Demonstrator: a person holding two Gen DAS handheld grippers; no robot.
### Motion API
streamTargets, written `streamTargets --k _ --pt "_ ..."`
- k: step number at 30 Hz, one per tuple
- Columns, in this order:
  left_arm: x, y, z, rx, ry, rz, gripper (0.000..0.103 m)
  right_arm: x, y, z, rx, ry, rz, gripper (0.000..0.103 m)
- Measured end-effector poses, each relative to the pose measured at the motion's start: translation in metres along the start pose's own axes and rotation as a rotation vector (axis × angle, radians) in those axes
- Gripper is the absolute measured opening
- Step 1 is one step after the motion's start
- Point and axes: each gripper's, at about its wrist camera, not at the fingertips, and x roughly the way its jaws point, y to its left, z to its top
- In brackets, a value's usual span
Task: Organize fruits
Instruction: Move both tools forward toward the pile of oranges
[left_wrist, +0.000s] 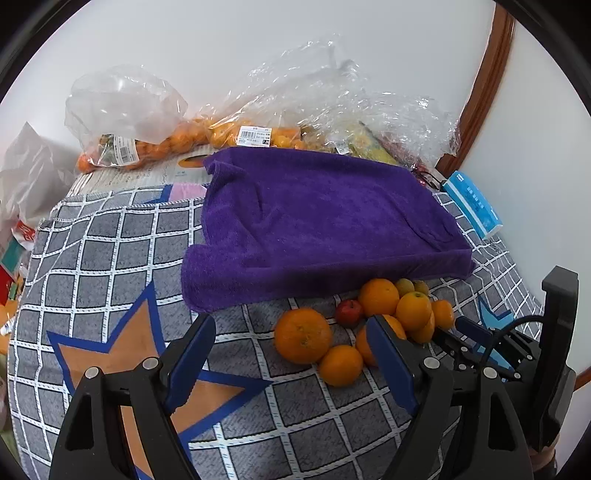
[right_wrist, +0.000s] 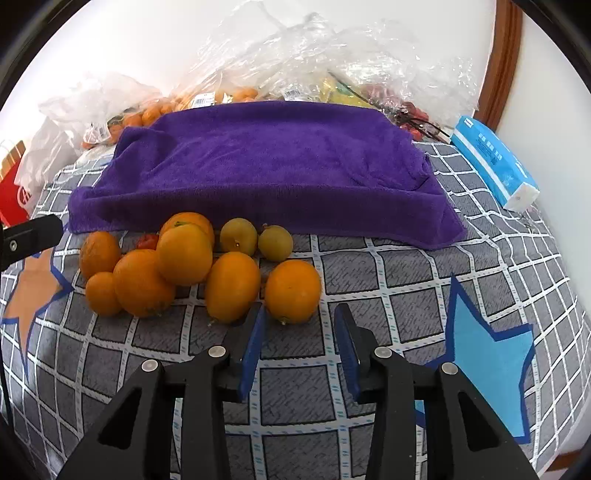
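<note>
A pile of loose fruit lies on the checked cloth in front of a purple towel (left_wrist: 325, 221) (right_wrist: 266, 173). It holds several oranges (left_wrist: 303, 335) (right_wrist: 292, 291), two small yellow-green fruits (right_wrist: 238, 236) and a small red apple (left_wrist: 349, 312) (right_wrist: 147, 240). My left gripper (left_wrist: 291, 328) is open and empty, just left of the pile; its right finger overlaps an orange. My right gripper (right_wrist: 300, 317) is open and empty, close in front of the nearest orange. The right gripper also shows in the left wrist view (left_wrist: 476, 332).
Clear plastic bags of small oranges (left_wrist: 155, 147) (right_wrist: 147, 110) and other produce sit behind the towel by the wall. A blue tissue pack (left_wrist: 472, 203) (right_wrist: 495, 162) lies at the right edge. A white bag (left_wrist: 29, 173) and red packaging (right_wrist: 11, 195) stand at the left.
</note>
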Motion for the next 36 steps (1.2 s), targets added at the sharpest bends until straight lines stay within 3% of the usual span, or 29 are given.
streamTargets --k 3,11,13,26,29,31,36 --pt "-0.001 -0.007 0.001 0.006 0.000 0.018 0.082 -0.005 -0.002 0.002 -0.018 -0.022 0.004 0.049" --pt "-0.009 -0.017 -0.006 -0.015 -0.017 0.075 0.082 -0.014 -0.019 -0.002 -0.007 -0.056 0.071 0.052" --pt "-0.012 -0.018 -0.010 -0.022 -0.025 0.086 0.082 -0.014 -0.023 -0.003 -0.002 -0.055 0.085 0.057" --pt "-0.019 -0.015 -0.026 -0.077 -0.021 0.187 0.082 0.002 -0.027 0.007 0.004 -0.075 0.235 0.057" --pt "-0.019 -0.006 -0.027 -0.118 -0.023 0.187 0.082 0.006 -0.025 0.012 -0.009 -0.084 0.242 0.053" --pt "-0.017 -0.003 -0.028 -0.135 -0.026 0.179 0.082 0.007 -0.026 0.014 -0.035 -0.075 0.227 0.038" --pt "-0.006 -0.004 -0.027 -0.131 -0.015 0.166 0.082 0.012 -0.033 0.009 -0.063 -0.035 0.225 0.037"
